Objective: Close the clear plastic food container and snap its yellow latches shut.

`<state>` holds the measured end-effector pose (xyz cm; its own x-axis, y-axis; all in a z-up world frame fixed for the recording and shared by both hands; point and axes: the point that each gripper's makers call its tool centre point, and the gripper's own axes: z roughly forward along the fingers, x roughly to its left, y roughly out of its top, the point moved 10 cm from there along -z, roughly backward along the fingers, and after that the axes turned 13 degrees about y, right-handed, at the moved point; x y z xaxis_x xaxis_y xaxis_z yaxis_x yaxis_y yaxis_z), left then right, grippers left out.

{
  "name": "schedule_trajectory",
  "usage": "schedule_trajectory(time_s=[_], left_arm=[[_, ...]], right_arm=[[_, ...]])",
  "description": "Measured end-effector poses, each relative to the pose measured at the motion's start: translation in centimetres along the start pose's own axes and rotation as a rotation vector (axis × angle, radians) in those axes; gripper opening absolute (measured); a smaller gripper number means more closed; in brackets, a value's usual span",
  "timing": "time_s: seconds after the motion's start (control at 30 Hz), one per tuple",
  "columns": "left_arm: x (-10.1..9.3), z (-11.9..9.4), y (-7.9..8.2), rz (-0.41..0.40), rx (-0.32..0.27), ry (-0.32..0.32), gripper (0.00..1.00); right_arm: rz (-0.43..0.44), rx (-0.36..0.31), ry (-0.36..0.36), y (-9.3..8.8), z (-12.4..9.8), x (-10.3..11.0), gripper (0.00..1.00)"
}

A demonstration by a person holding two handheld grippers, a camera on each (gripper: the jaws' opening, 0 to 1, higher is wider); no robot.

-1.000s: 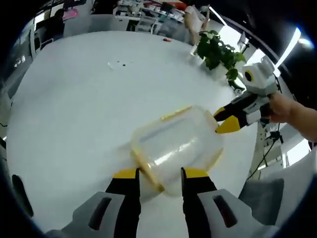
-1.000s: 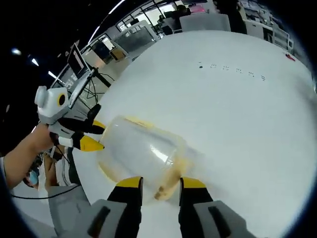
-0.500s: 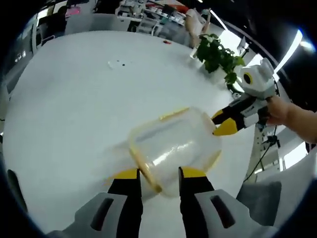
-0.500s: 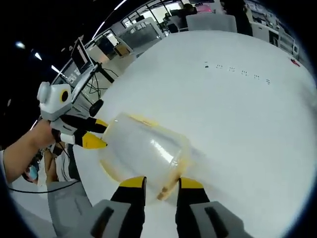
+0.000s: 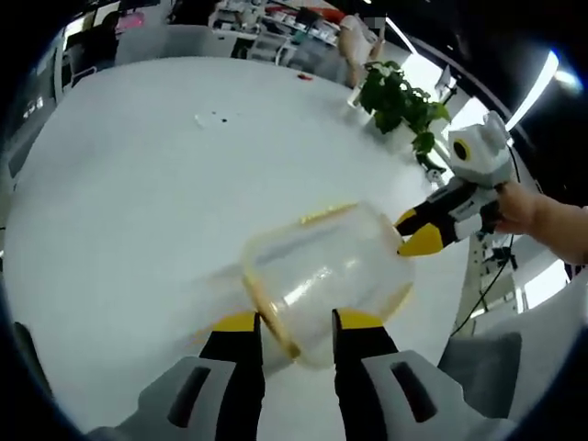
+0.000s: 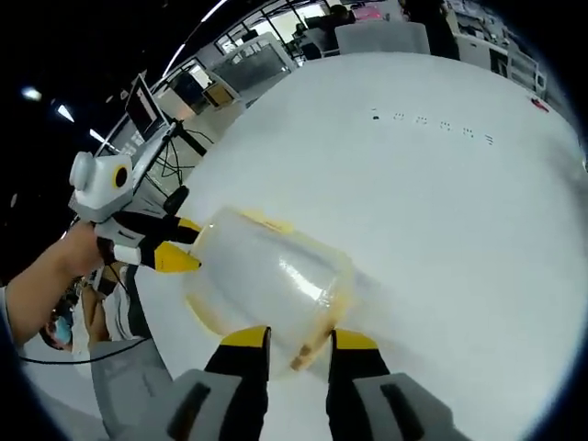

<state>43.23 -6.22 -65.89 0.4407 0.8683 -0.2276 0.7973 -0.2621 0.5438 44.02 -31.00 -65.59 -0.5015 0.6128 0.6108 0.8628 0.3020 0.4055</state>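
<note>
- The clear plastic food container sits on the white table, one container with its lid on, held between the two grippers at opposite ends.
- In the left gripper view, the left gripper has its two yellow-tipped jaws a narrow gap apart, straddling a yellow latch at the container's near end; whether the tips press on the latch cannot be told.
- In the right gripper view, the right gripper has its two jaws likewise narrowly parted, with another yellow latch lying between the tips at that end of the container.
- A third yellow latch runs along the container's far long side in the left gripper view.
- The right gripper enters the left gripper view from the right, its yellow tips touching the container's far end, with a hand behind it.
- The left gripper enters the right gripper view from the left, tips at the container's end, held by a hand.
- Further out, one potted plant stands at the table's far edge, and a few small dark specks lie on the table top.
</note>
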Motion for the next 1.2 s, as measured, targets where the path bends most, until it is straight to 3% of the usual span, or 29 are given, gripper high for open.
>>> schedule_trajectory(time_s=[0.23,0.27,0.4,0.6,0.73,0.9,0.97,1.13,1.2], left_arm=[[0.2,-0.1,0.2,-0.013,0.007,-0.007,0.27],[0.2,-0.1,0.3,-0.045,0.017,-0.005,0.27],[0.2,-0.1,0.9,-0.045,0.054,0.001,0.28],[-0.1,-0.4,0.9,-0.021,0.046,0.019,0.28],[-0.1,-0.5,1.3,-0.022,0.036,0.008,0.34],[0.1,-0.9,1.5,0.039,0.039,0.022,0.34],[-0.1,-1.4,1.9,0.109,-0.009,0.022,0.33],[0.0,-1.8,2.4,0.208,-0.026,0.03,0.34],[-0.2,-2.3,2.9,0.284,-0.084,0.034,0.31]], right_arm=[[0.014,-0.035,-0.001,-0.2,-0.1,-0.2,0.23],[0.008,-0.036,0.002,-0.3,-0.1,-0.1,0.23],[0.025,-0.06,0.014,-0.4,-0.1,-0.4,0.24],[0.026,-0.038,0.0,-0.5,-0.2,-0.1,0.24],[0.017,-0.013,-0.01,-0.7,-0.3,0.1,0.27],[-0.015,0.008,-0.024,-0.8,-0.6,0.3,0.28],[-0.04,0.017,-0.035,-0.7,-0.9,0.3,0.29],[-0.1,0.044,-0.036,-0.3,-1.6,0.6,0.3],[-0.116,0.047,-0.046,0.0,-1.9,0.7,0.3]])
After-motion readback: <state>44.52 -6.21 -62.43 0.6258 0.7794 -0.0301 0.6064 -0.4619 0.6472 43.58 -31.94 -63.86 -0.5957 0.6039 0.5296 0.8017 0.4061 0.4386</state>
